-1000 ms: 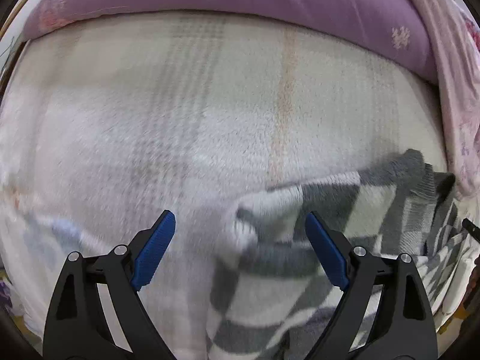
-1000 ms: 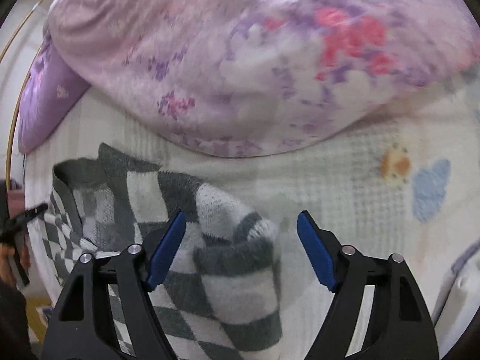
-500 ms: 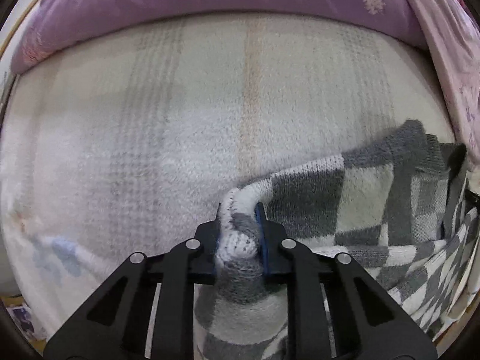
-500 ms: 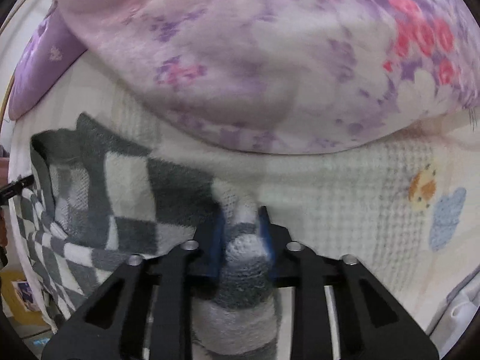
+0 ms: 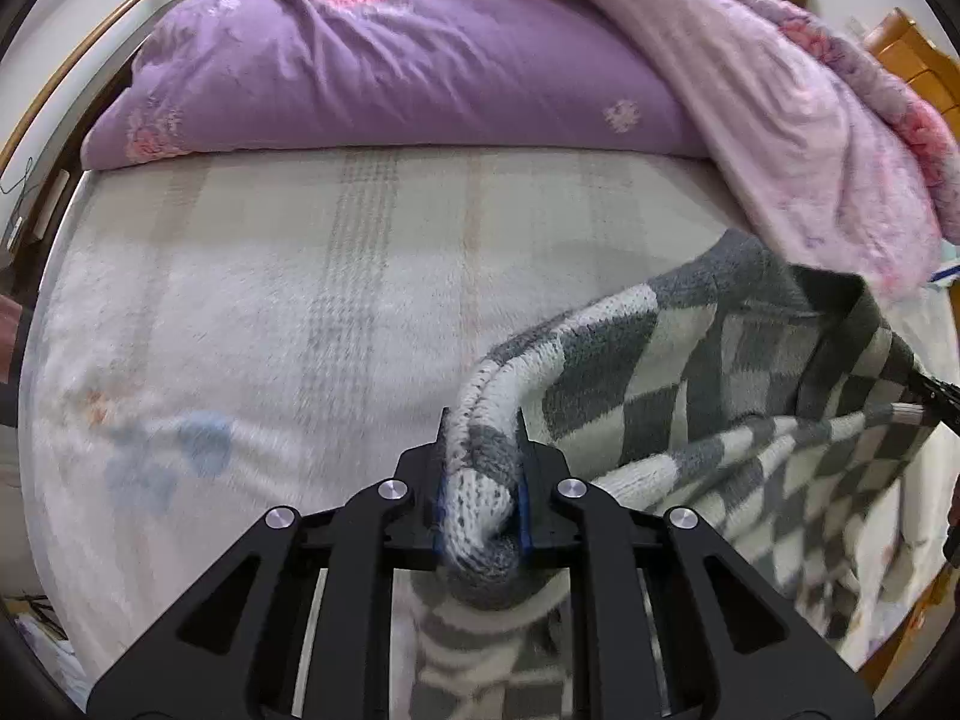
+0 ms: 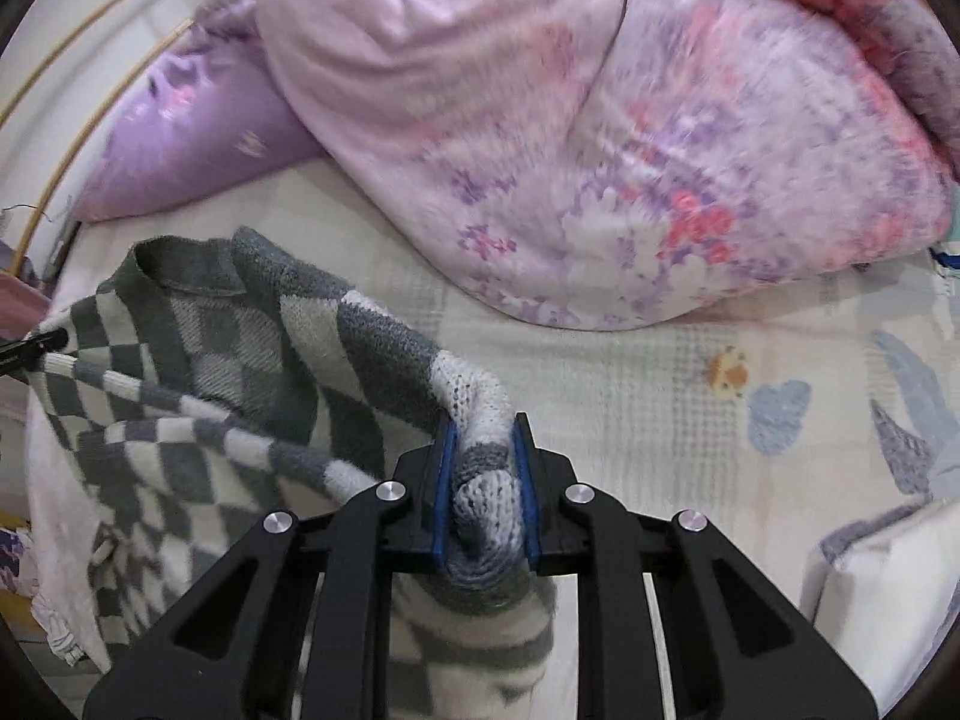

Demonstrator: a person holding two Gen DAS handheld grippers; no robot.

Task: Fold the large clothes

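Open ground lies ahead and to the left of the left gripper [image 5: 482,480], where the pale fleece sheet [image 5: 252,312] is bare up to the purple duvet [image 5: 384,66], which walls off the far edge. On the right the pink floral quilt [image 6: 630,138] bulges down over the sheet [image 6: 660,396] and overhangs the checked sweater [image 6: 240,360], which is pinched in both grippers and hangs between them. Ahead and right of the right gripper [image 6: 483,480] a bare strip of sheet runs below the quilt.
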